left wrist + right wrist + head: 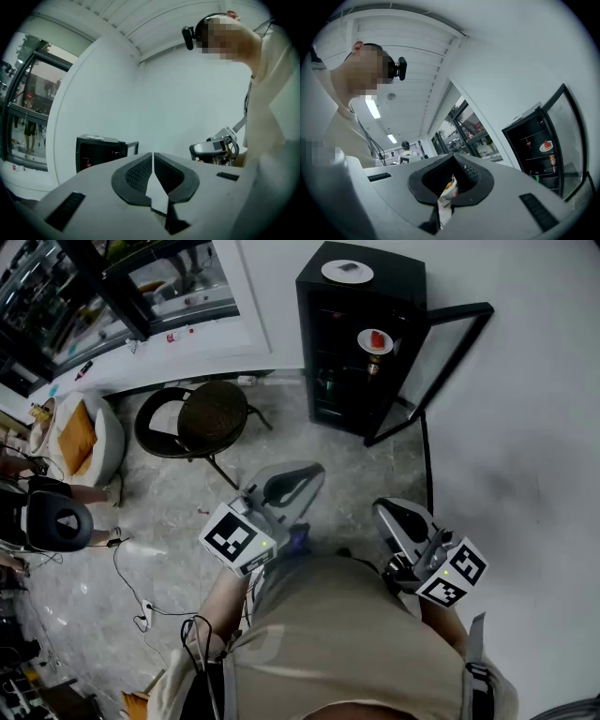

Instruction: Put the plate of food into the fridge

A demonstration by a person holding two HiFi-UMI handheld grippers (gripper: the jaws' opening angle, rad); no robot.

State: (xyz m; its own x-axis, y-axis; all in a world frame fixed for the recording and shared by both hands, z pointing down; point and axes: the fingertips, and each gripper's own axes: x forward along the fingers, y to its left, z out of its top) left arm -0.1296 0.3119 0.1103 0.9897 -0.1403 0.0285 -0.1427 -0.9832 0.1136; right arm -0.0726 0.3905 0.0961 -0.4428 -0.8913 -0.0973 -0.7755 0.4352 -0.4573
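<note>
The plate of food (375,340) already stands inside the fridge (398,287), on an upper shelf, and there is something red on it. In the right gripper view you see the same plate (546,146) on that shelf, and a small can or bottle (553,159) stands one shelf under it. The fridge door (441,357) is swung wide open, to the right side of the fridge. On top of the fridge lies a white round disc (347,272).

You hold both grippers well apart from the fridge, in front of it and close to your body. Your left gripper (298,479) is clenched: its two jaws lie together and they grasp nothing. Its own view shows the pads (140,172) pressed one against the other, with the fridge (96,152) far behind them on the left. Your right gripper (389,512) is clenched too. Its jaws meet at the tips and no thing is held between them (454,173).

To the left of the fridge, a dark round chair (211,418) stands on the floor.
</note>
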